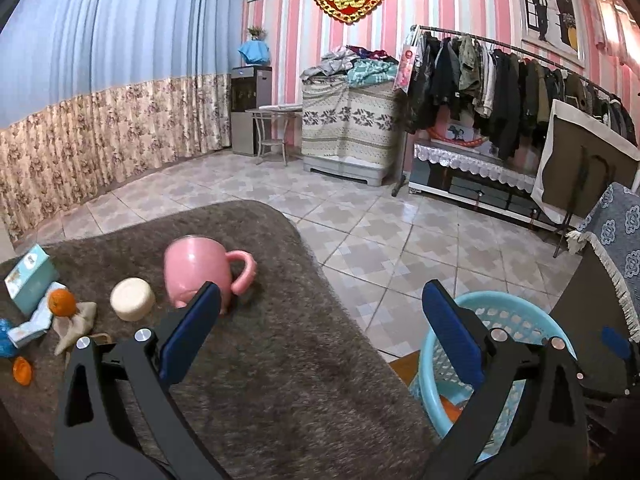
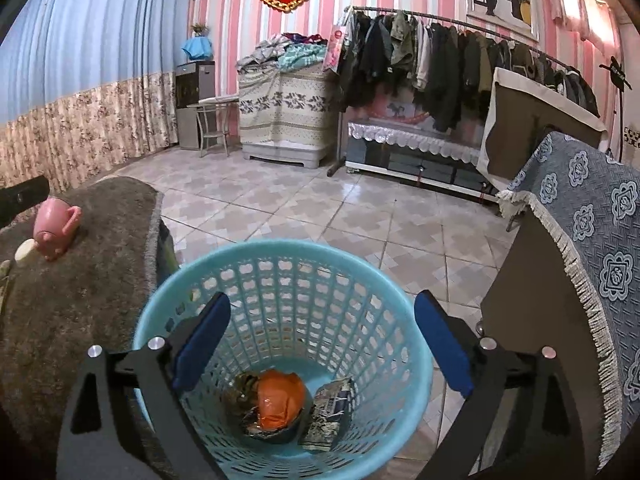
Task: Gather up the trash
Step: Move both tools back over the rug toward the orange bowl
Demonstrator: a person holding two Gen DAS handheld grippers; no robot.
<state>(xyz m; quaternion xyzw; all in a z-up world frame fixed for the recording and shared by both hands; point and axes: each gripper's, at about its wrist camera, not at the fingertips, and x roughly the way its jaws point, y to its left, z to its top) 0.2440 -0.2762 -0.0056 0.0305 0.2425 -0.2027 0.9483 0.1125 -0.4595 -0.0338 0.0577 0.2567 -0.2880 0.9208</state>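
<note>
Right wrist view: my right hand-held gripper (image 2: 320, 344) tilts down over the blue basket (image 2: 200, 280) on the floor, jaws wide apart, nothing between them. Only this view shows the basket's bottom: an orange wrapper (image 2: 280, 400), a crumpled dark packet (image 2: 330, 416).

Left wrist view: my left hand-held gripper (image 1: 320, 332) hangs angled down above the grey-covered surface (image 1: 280, 380), jaws spread, empty. Only here: tangerine (image 1: 62, 302), teal box (image 1: 30, 276), orange cap (image 1: 22, 370), crumpled tissue (image 1: 76, 326) at far left. Pink mug (image 1: 198, 274), white puck (image 1: 132, 299) appear in both views. No legible writing on any item.
</note>
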